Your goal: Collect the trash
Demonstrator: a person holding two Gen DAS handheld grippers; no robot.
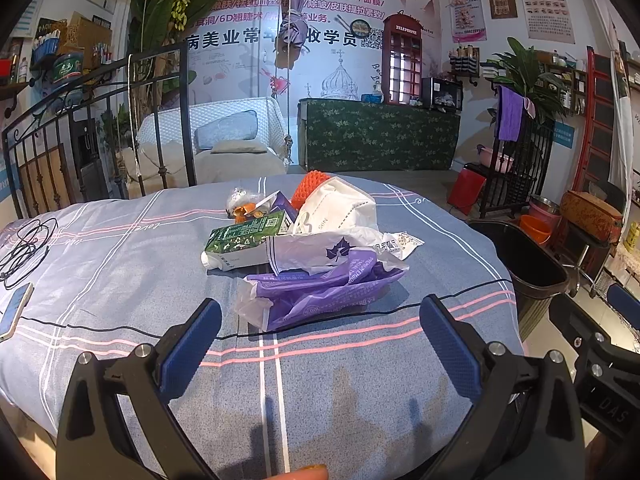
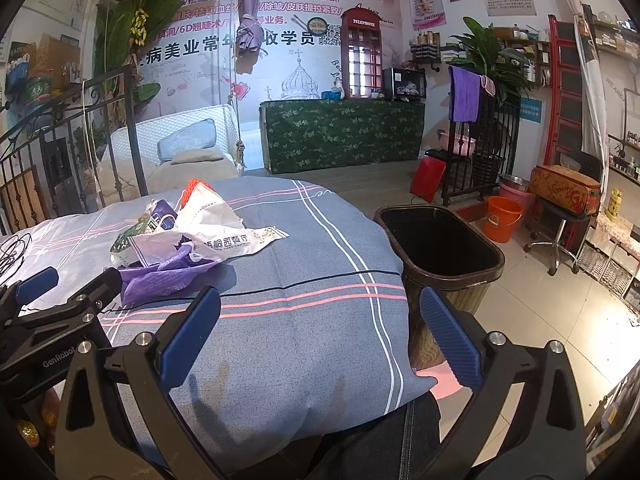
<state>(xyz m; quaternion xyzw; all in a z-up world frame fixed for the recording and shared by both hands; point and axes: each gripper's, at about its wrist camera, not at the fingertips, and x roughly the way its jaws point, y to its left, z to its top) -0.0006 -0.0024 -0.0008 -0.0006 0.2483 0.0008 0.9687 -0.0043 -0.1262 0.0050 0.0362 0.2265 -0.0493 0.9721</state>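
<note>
Several light scraps lie heaped mid-bed: crumpled purple plastic wrapper (image 1: 320, 296), white paper bag (image 1: 320, 252), green drink carton (image 1: 240, 240). We judge the wrapper soft and slippery; pinch a raised fold. Both grippers' fingers (image 1: 192, 344) gape empty.

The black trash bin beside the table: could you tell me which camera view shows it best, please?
The right wrist view: the black trash bin shows its whole open rim and dark inside, right of the table. The left wrist view catches it only at the right edge.
</note>
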